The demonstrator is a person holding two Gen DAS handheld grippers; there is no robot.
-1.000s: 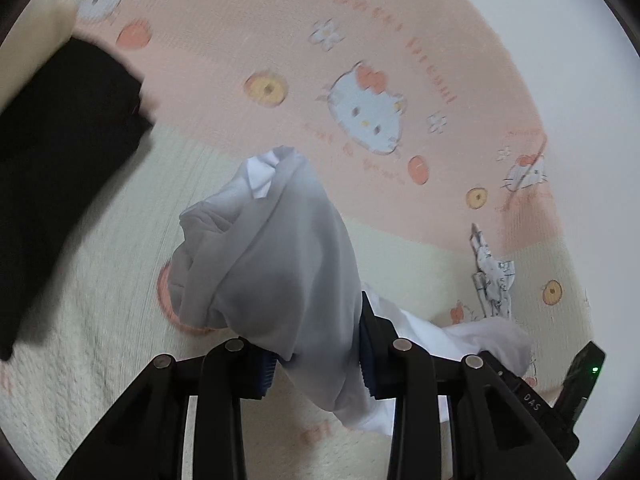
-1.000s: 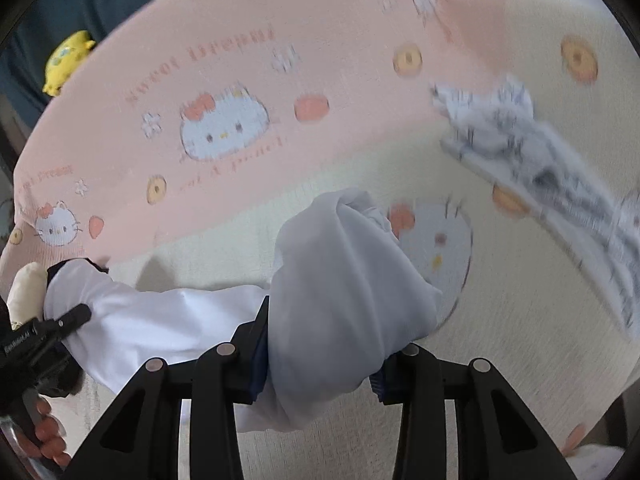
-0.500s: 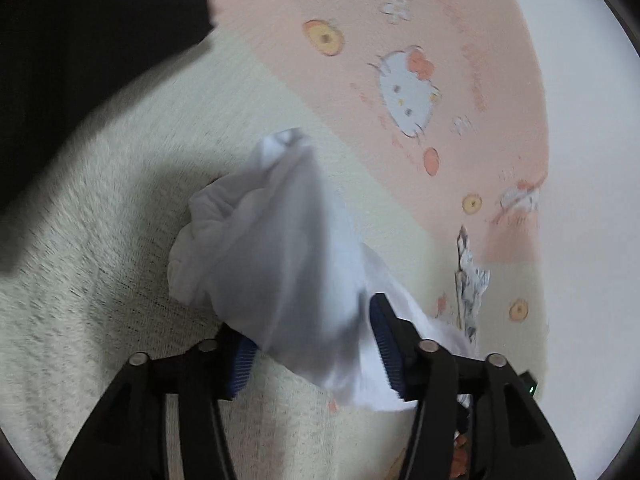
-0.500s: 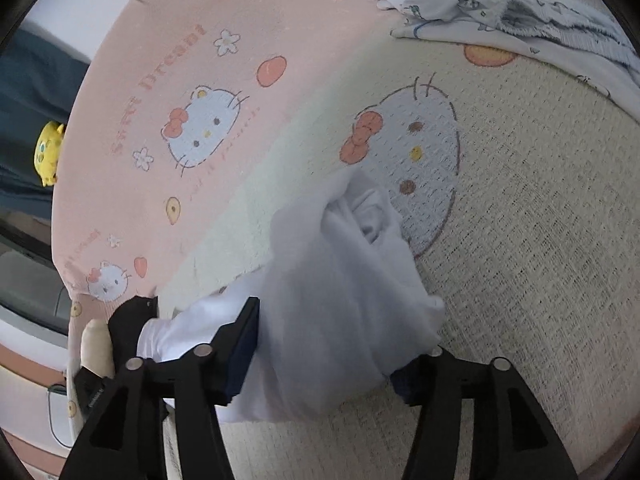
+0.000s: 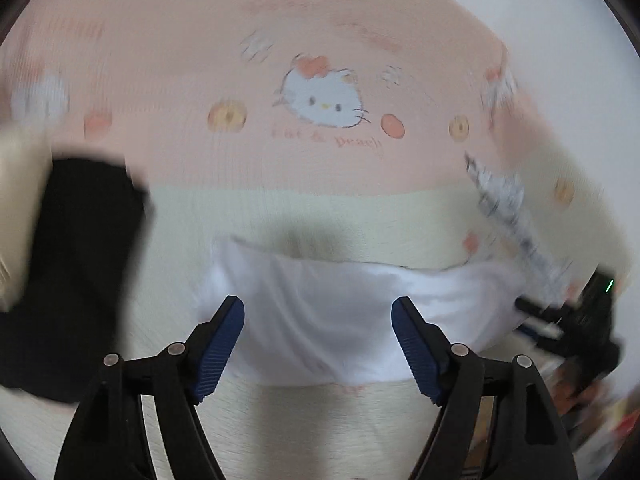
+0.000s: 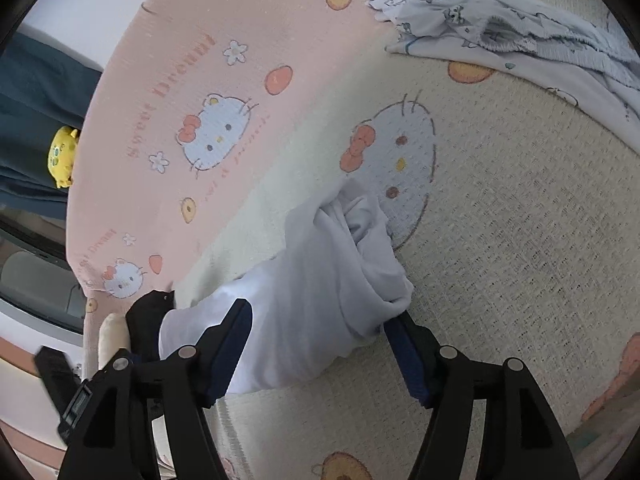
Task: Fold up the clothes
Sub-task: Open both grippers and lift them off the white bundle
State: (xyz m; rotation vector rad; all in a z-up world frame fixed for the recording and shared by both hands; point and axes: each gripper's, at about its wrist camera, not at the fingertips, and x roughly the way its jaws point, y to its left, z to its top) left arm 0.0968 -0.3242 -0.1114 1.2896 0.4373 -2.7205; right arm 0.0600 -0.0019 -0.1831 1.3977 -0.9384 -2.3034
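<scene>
Now the left gripper [image 5: 318, 344] is standing with its blue-padded fingers spread wide apart, released, and nothing is sitting between them. Just beyond the tips, a white garment [image 5: 344, 312] is lying on the bedspread [image 5: 168, 80], stretched as a band from left to right across the cream part of the cover. This view is blurred, so the folds of the cloth are hard to read. To the left of the garment, a black piece of clothing [image 5: 76, 264] is lying on the cover. To the far right, a patterned white garment [image 5: 504, 200] is resting near the bed's edge, and the other tool is showing at the right margin.

From the right wrist camera, the right gripper [image 6: 320, 344] is also standing open, its fingers parted with the white garment [image 6: 320, 280] bunched in the gap; the cloth is hiding the tip of the right finger, but the pads are not pressing it. The bundle is lying on the cream area, just beside a large cat face printed there. Far right, the patterned white garment [image 6: 500, 36] is lying crumpled. At the far left, off the bed, a small yellow toy [image 6: 63, 151] is sitting against dark cloth.
</scene>
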